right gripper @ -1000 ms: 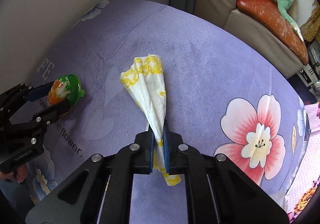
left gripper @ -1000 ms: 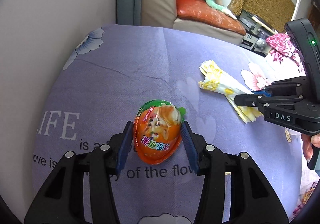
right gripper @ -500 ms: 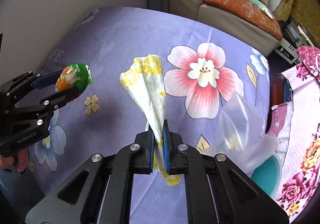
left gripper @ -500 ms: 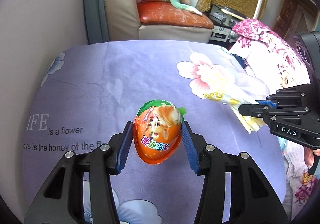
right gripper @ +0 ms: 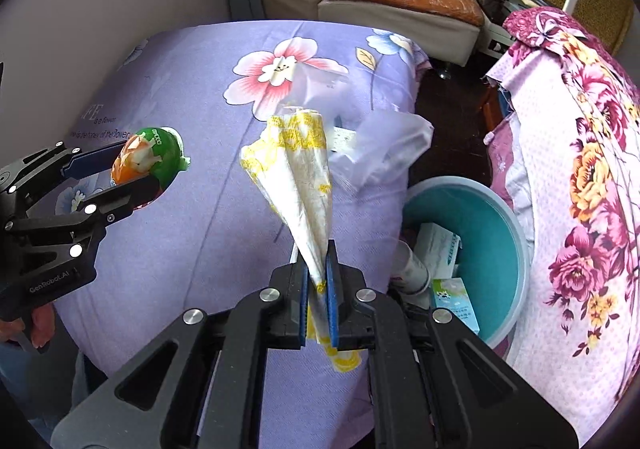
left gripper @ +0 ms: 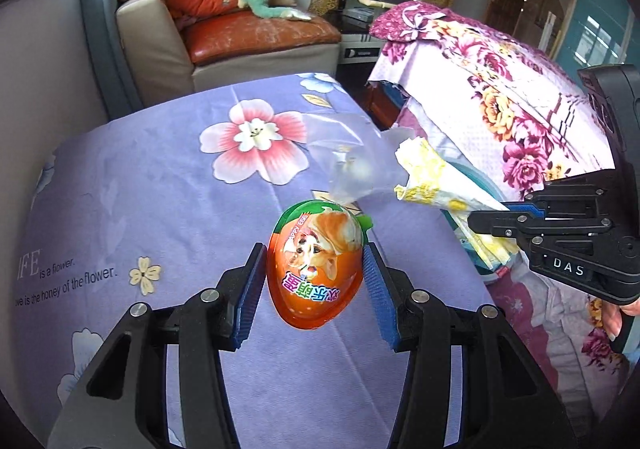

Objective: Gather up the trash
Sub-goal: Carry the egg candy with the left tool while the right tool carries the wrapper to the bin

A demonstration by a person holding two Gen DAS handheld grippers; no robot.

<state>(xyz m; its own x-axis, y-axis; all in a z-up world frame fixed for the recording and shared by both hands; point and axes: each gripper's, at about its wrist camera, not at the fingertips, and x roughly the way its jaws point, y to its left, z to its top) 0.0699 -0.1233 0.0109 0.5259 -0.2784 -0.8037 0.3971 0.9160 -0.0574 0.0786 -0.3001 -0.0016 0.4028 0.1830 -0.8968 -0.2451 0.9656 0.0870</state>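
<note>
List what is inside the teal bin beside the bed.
The teal bin holds a white carton, a green-and-white box and a white tube. Its bottom, under these, is hidden.

The orange egg-shaped pack [left gripper: 316, 269] reads "APPY EGG" on its upper part, above a row of coloured Chinese characters too distorted to read. The purple tablecloth [left gripper: 160, 185] carries "LIFE is a flower." with "ove is the honey of the flower." beneath it. The right hand-held gripper [left gripper: 490, 225] bears a "DAS" label on its body. The left hand-held gripper [right gripper: 132, 177] is marked "GenRobot.AI" on its side.
</note>
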